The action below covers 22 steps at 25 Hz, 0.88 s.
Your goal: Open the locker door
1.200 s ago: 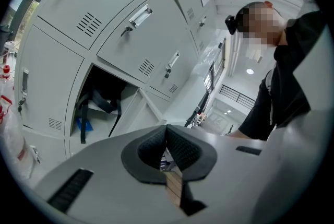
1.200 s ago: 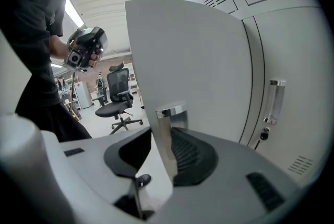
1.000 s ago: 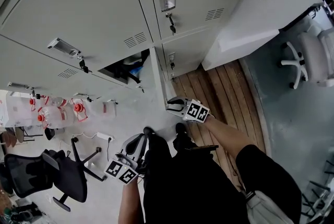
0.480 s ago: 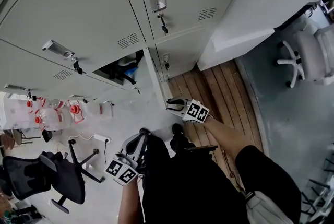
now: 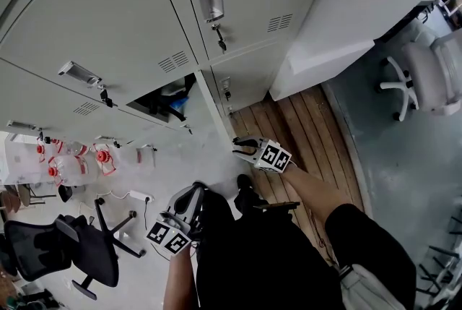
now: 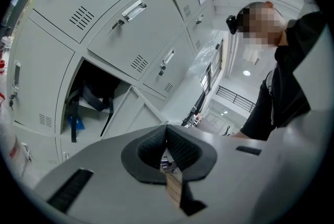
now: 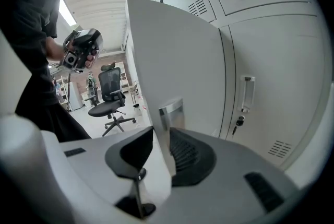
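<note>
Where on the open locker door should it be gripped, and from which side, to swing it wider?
Its free edge by the chrome handle, approached edge-on from the front: the door stands ajar with that thin edge exposed. The right gripper has its jaws astride it; they have just been closing.

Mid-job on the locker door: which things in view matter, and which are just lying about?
Job: open locker door; its handle; right hand-held gripper, jaws have just been closing round the door's edge.
Lying about: black office chair; water bottles; power strip.
</note>
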Available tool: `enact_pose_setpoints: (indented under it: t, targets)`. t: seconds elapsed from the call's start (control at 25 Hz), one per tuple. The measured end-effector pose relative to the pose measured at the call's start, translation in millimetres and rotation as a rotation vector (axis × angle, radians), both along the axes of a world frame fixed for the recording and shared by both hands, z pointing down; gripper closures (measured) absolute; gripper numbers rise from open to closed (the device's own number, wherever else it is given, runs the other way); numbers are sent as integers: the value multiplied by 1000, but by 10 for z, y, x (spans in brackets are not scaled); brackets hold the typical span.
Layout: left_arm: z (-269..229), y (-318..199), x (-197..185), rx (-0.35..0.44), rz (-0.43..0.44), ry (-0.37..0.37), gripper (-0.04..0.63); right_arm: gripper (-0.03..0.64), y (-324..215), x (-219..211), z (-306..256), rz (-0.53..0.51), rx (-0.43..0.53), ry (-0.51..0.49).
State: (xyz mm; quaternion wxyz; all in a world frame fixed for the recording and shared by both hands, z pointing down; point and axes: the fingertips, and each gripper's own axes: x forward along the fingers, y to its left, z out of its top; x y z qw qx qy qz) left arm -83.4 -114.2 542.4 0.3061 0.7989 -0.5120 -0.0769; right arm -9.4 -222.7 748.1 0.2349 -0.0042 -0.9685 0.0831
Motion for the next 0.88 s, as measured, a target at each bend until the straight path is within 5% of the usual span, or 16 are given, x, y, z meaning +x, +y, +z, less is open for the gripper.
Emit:
enact_pose_setpoints:
  t: [0.88]
  targets:
    - [-67,-125,76,29,23,11,580,552,-246,441,-6,128,-5,52]
